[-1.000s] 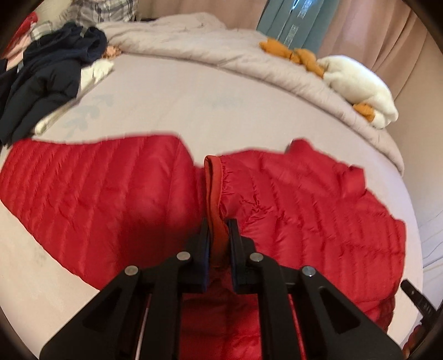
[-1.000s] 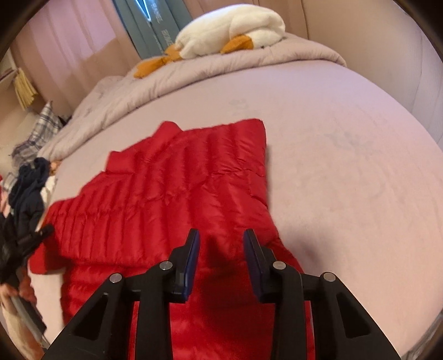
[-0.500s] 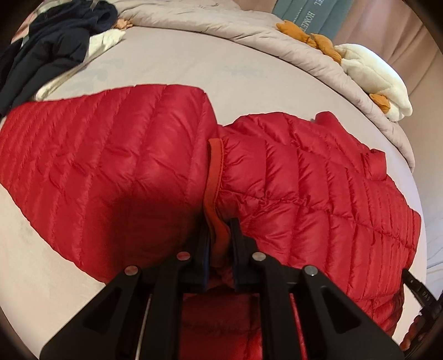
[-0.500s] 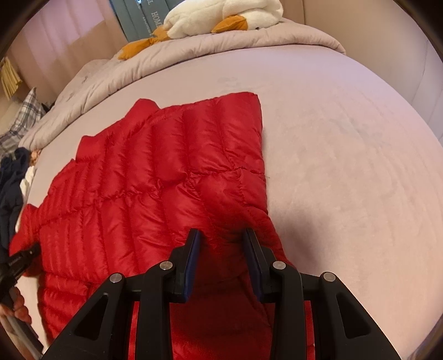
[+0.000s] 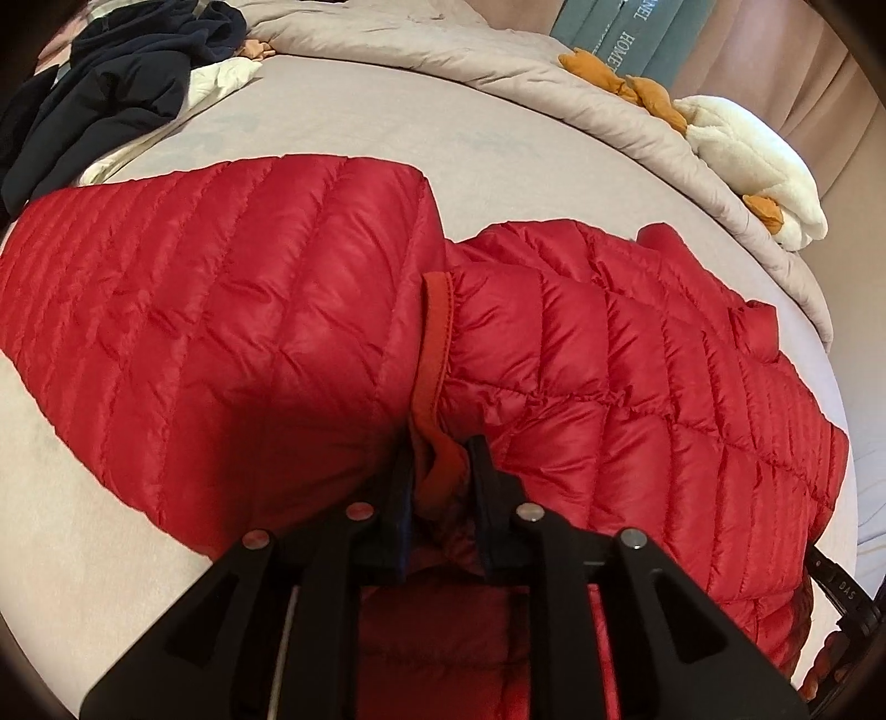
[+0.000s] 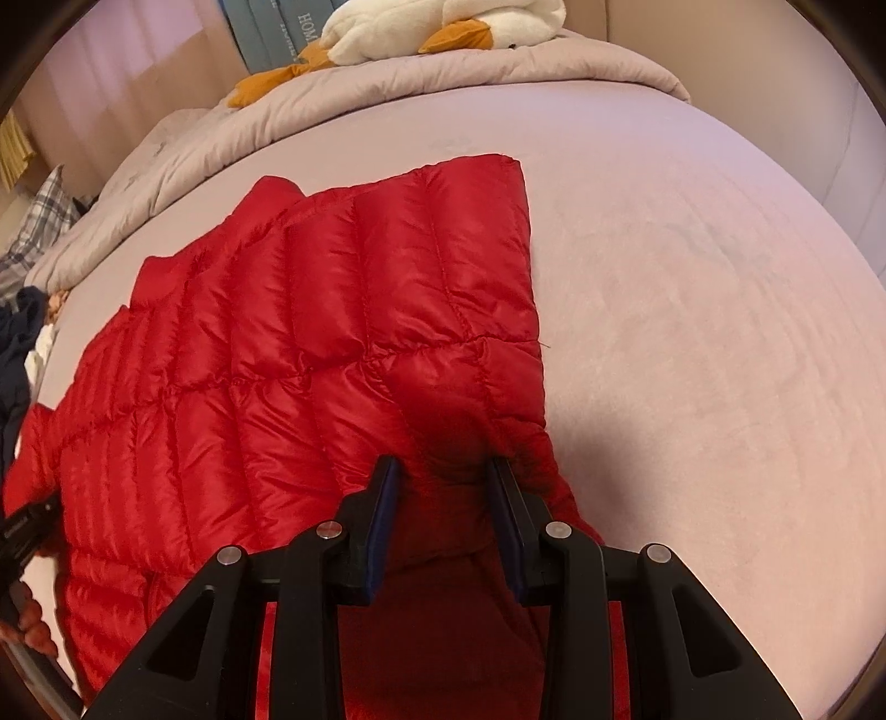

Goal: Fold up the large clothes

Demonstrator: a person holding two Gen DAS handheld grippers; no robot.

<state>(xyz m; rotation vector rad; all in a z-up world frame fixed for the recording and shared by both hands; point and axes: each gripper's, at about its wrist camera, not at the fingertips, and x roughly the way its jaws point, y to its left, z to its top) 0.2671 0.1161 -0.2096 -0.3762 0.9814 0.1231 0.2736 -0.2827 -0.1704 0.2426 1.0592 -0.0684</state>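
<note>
A red quilted down jacket point(image 5: 609, 354) lies spread on the bed, its left sleeve point(image 5: 221, 310) stretched out to the left. My left gripper point(image 5: 440, 454) is shut on the jacket's orange-red cuff point(image 5: 434, 343), low over the jacket. In the right wrist view the jacket point(image 6: 310, 332) fills the left half. My right gripper point(image 6: 443, 471) is open, its fingers point(image 6: 382, 498) pressed down on the jacket's fabric near its right edge.
The bed sheet point(image 6: 692, 332) is pale mauve. A rumpled duvet point(image 5: 443, 44) and a white plush goose point(image 5: 764, 166) lie at the far side. Dark clothes point(image 5: 111, 83) are piled at the far left. The other gripper shows at each view's edge point(image 5: 841, 598).
Both grippers have moved lower and forward over the jacket. The left one still holds the cuff, its jaws slightly wider. The right one has come down onto the fabric.
</note>
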